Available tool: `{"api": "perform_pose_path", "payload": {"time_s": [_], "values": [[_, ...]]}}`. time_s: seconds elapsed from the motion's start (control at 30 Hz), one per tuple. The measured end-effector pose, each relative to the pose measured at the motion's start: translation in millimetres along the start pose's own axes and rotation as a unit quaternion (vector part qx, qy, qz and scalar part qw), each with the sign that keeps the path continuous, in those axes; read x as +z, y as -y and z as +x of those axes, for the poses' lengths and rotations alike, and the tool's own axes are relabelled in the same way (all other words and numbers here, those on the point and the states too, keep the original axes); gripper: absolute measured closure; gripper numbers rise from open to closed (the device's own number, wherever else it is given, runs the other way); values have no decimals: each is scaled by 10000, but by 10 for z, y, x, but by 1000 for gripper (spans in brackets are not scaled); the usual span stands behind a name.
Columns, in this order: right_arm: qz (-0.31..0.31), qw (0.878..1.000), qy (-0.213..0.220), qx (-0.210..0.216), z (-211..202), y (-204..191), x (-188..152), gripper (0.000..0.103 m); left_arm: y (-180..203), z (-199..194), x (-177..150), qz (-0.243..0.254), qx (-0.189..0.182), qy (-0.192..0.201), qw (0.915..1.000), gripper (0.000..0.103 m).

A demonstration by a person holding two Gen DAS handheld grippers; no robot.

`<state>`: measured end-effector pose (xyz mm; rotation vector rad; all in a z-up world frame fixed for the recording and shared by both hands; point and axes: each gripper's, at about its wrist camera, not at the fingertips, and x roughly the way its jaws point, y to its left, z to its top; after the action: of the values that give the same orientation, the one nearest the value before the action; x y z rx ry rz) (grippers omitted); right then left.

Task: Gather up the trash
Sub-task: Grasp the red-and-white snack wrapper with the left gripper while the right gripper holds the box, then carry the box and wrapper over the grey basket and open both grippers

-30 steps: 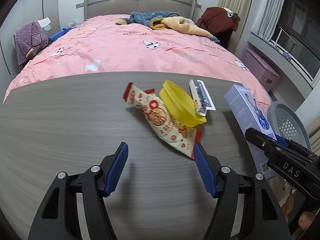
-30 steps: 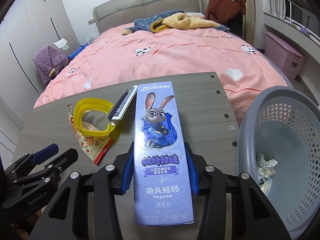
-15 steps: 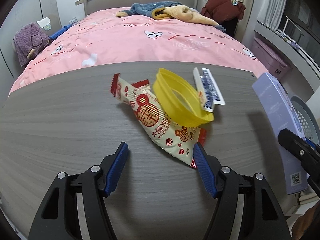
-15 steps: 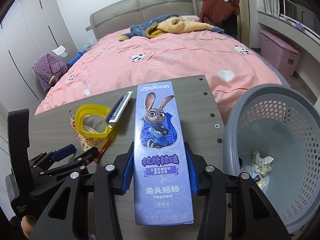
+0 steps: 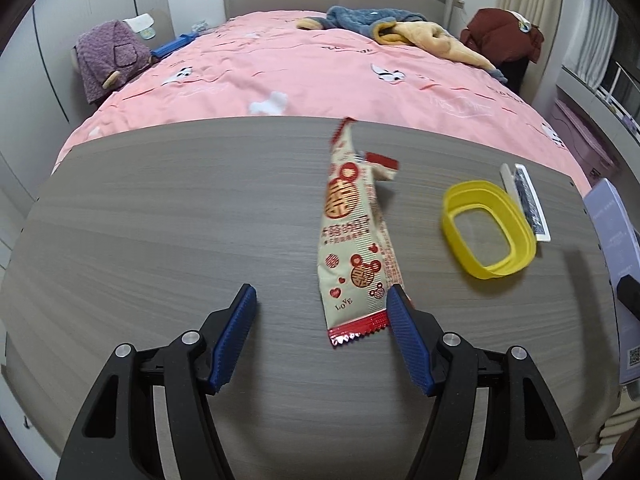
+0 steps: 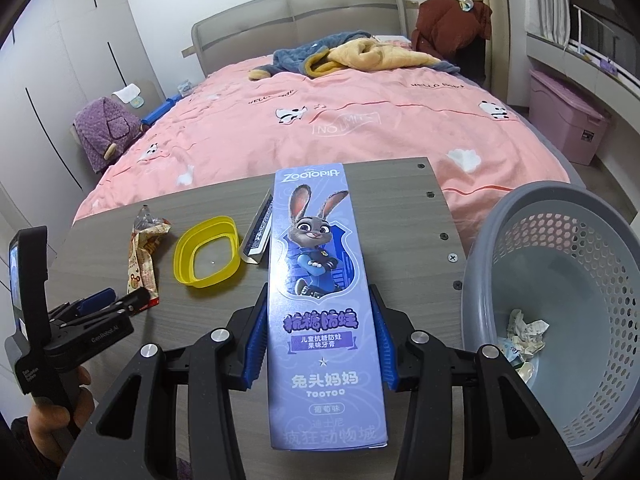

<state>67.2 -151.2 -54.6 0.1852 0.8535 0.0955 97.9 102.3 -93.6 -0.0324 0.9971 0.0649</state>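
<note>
Toothpaste box (image 6: 320,292) clamped in right hand-held gripper (image 6: 320,340).

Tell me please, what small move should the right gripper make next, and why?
Probably swing right over the basket and open. The right gripper is shut on the purple toothpaste box, the basket sits just to its right, and crumpled paper already lies inside.
</note>
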Motion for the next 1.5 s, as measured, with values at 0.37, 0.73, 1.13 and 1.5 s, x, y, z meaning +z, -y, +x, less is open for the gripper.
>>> {"api": "perform_pose_path", "payload": {"time_s": [0.37,0.73,1.13,1.5], "values": [[-62,10000,19,15,-25,-50,-6,59,-84,-248,100,-63,-349,321,9989,38],[-20,10000,-20,-17,-12,-26,-3,59,-4,111,392,18,-289,159,9995,38],[-32,10000,-47,-27,21,-35,-11,59,-5,250,421,63,-410,13,9991,66],[-29,10000,1,-15,-10,-32,-13,59,-21,-165,349,122,-537,426,9976,67]]}}
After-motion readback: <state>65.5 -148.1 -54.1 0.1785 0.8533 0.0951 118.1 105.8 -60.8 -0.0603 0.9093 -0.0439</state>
